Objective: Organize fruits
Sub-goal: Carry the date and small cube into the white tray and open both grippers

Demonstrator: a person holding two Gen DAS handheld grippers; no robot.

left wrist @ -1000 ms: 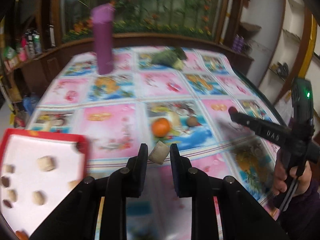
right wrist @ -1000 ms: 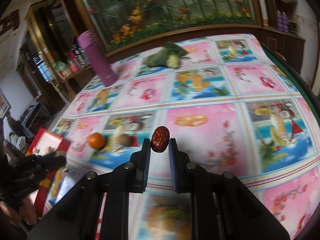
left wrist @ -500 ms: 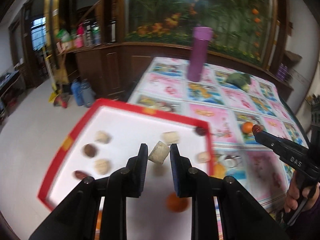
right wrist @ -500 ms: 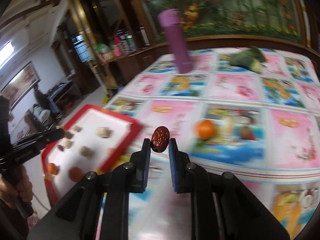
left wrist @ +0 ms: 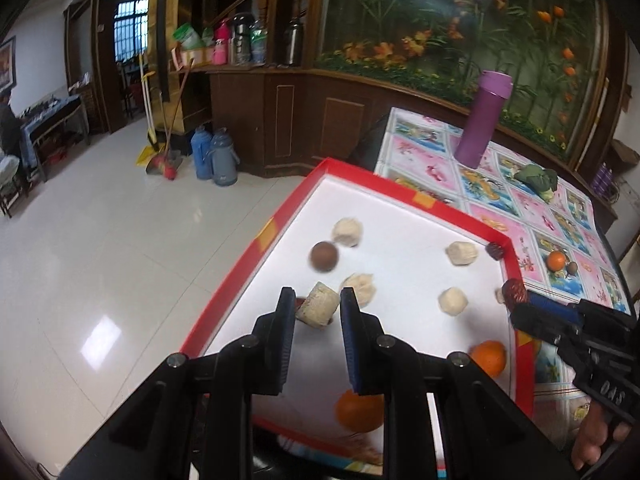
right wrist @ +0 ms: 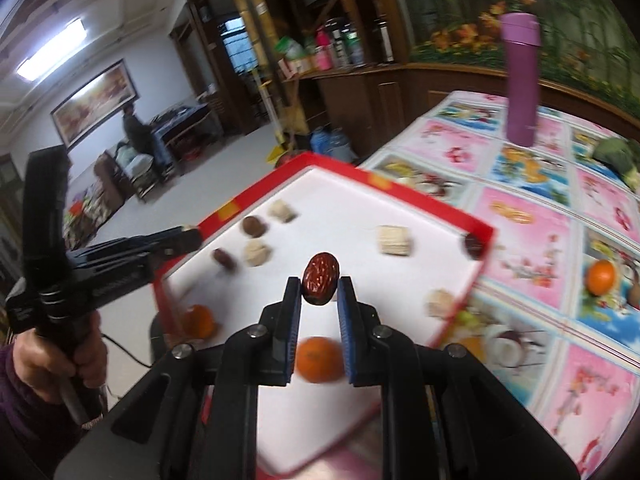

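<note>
left gripper (left wrist: 316, 306): jaws clamped on pale chunk (left wrist: 319, 309) | right gripper (right wrist: 319, 289): jaws pinched red date (right wrist: 320, 278) | both above red tray (left wrist: 400, 188)

The right gripper (right wrist: 318, 294) pinches a red date (right wrist: 320, 283) between its blue pads, above the white floor of a red-rimmed tray (right wrist: 436, 206). In the tray lie pale chunks, brown fruits and two oranges — one orange (right wrist: 319, 360) shows between the fingers, lower down. At left the left gripper (right wrist: 188, 240) reaches over the tray's rim; what it holds is hidden. On the patterned tablecloth (right wrist: 532, 256) stand a purple bottle (right wrist: 520, 80) and another orange (right wrist: 600, 277), well apart.
</note>
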